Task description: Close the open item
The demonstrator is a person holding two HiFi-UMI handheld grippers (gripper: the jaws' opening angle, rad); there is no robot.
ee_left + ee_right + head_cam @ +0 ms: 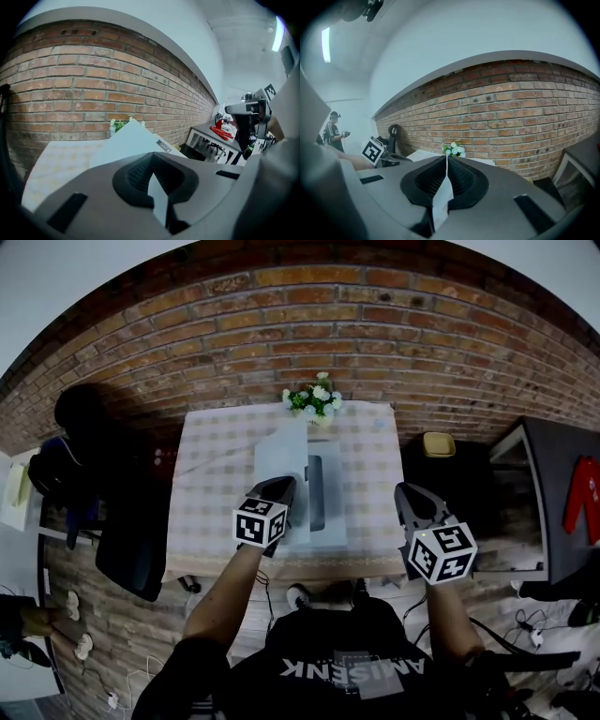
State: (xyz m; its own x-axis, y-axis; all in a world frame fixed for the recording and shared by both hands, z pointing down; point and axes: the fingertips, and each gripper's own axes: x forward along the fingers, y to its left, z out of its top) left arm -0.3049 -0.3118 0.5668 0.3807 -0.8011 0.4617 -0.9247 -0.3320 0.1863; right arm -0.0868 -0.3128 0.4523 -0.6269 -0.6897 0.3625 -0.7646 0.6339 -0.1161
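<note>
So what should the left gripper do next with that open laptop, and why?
Probably ease the left gripper rightward against the back of the laptop lid, tipping it down toward the keyboard. The lid stands raised with its outer side facing that gripper, whose jaws are shut and empty. The right gripper is farther off, near the table's right edge.

The left arm (221,589) and right arm (442,615) reach forward. The left gripper (281,487) and right gripper (409,491) point ahead, jaws pressed together, empty.

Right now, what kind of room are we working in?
Probably an indoor lab or studio set: a brick wall behind a checked-cloth table with flowers and an open laptop, plus loose cables nearby.
</note>
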